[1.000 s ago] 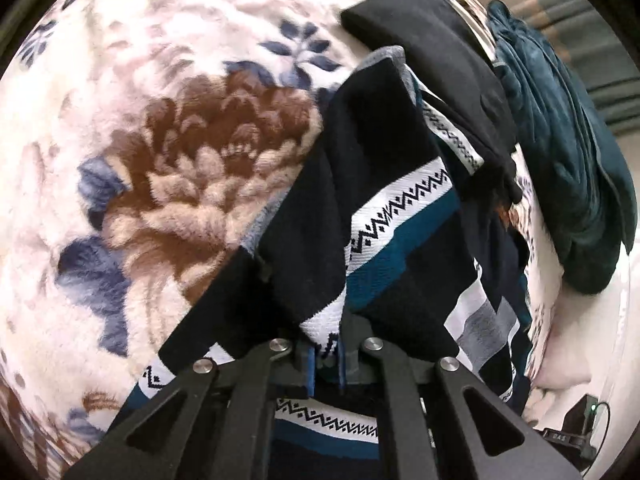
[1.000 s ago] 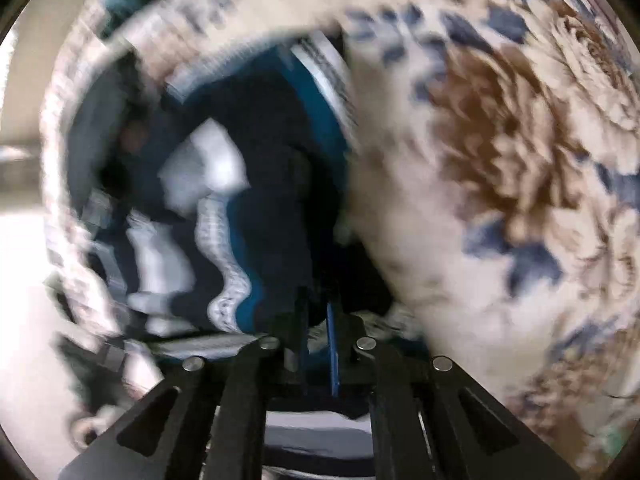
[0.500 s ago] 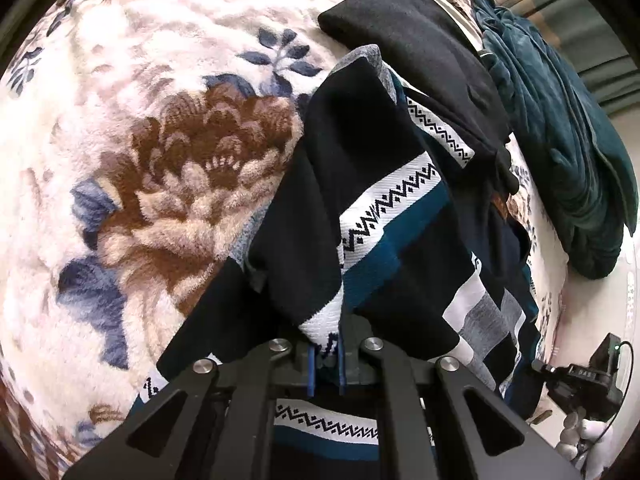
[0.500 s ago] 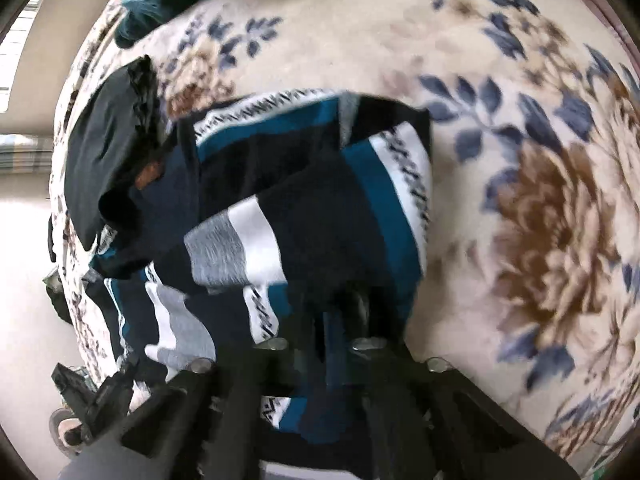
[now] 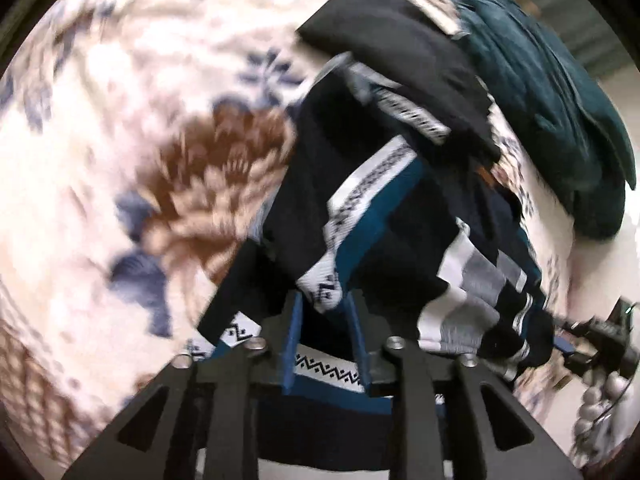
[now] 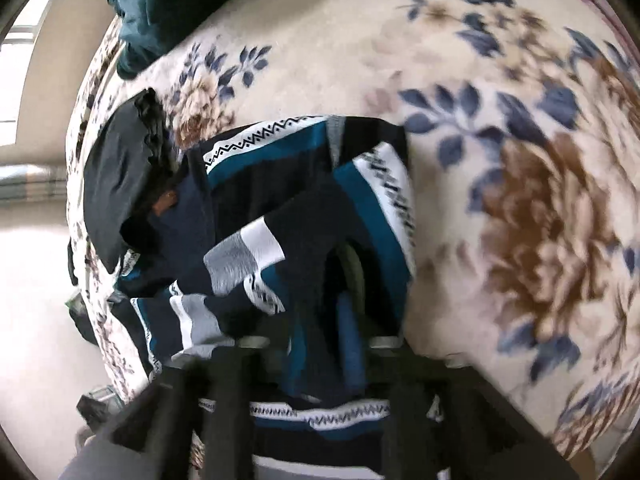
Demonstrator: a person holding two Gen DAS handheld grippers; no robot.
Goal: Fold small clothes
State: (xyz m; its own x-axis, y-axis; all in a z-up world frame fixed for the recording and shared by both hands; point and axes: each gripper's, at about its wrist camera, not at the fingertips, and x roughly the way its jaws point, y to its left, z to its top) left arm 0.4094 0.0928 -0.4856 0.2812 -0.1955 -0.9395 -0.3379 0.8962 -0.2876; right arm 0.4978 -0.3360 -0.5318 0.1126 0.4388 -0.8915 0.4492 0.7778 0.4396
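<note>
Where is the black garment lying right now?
The black garment lies on the floral blanket, upper right in the left wrist view, between the striped sweater and the teal cloth. In the right wrist view it is at left.

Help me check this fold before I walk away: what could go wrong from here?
1. Both sets of jaws are opening; the left gripper has a patterned sweater corner between its fingers, which may spring back.
2. The right gripper could snag the loose fold.
3. The black garment overlaps the sweater and may get dragged.
</note>
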